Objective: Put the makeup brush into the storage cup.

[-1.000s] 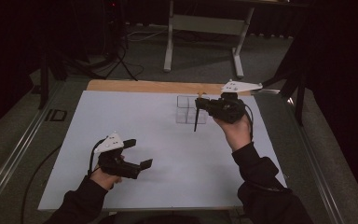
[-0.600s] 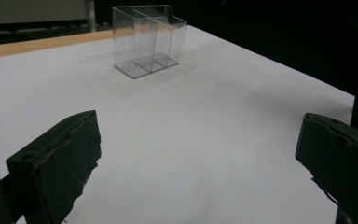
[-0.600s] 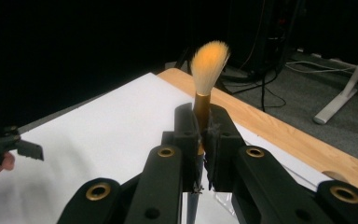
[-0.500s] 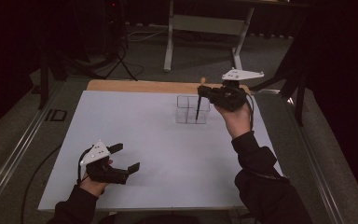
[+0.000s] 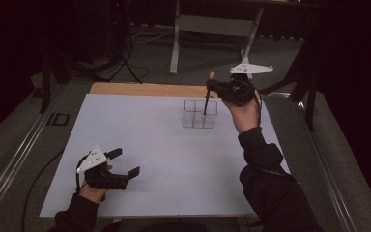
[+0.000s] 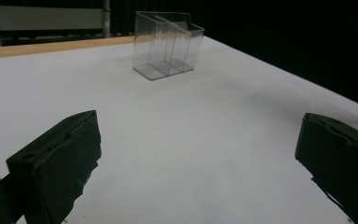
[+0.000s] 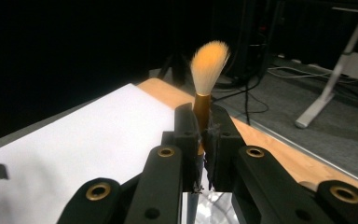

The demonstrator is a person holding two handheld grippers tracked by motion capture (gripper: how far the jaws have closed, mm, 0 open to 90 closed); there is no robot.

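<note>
I hold a makeup brush [image 5: 206, 99] upright in the right gripper [image 5: 216, 88], upper right of centre in the high view, directly over a clear divided organizer [image 5: 200, 113] on the white bench [image 5: 174, 145]. The gripper is pinching the brush at its copper-coloured ferrule: in the right gripper view the black jaws press together on that metal collar, the pale, orange-tinted bristles [image 7: 209, 60] fanning out above them, while the dark handle hangs down below. I keep the brush vertical, bristles up, because that looks like the only way its handle tip will drop cleanly into one of the organizer's narrow compartments. From the high view the tip appears to sit at or just inside the rear part of the organizer, though I cannot tell which compartment, nor whether it touches the floor of the organizer.

My left gripper [image 5: 123, 163] rests low near the lower left of the high view, well apart from the organizer, jaws spread wide and holding nothing. In the left gripper view its two black jaws frame bare white bench, with the organizer [image 6: 167, 45] standing in the upper middle. I judge it is parked there to stay clear of the right hand's work, yet faces the organizer in case it needs steadying.
</note>
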